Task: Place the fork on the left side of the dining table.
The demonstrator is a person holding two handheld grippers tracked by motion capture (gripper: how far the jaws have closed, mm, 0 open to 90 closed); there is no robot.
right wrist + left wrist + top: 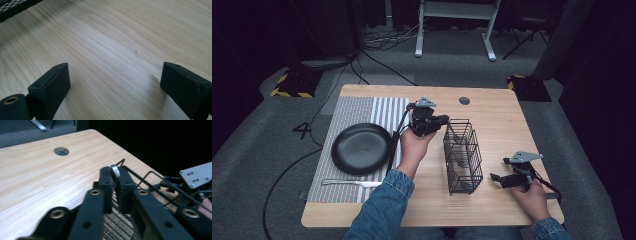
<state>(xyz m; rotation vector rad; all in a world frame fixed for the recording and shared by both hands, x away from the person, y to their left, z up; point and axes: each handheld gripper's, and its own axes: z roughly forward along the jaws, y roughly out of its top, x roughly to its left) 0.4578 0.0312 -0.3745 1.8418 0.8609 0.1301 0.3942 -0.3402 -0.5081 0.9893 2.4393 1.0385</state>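
One wooden table [507, 125] (striped mat [362, 112] left), grey carpet [252, 165].

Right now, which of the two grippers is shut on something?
The left gripper, at the wire basket's far end, pinches a thin metal utensil handle. The right gripper is open over bare table.

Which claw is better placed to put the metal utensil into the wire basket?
Probably the left claw: it is shut on the metal utensil at the rim of the wire basket. The right claw is open, beside the basket.
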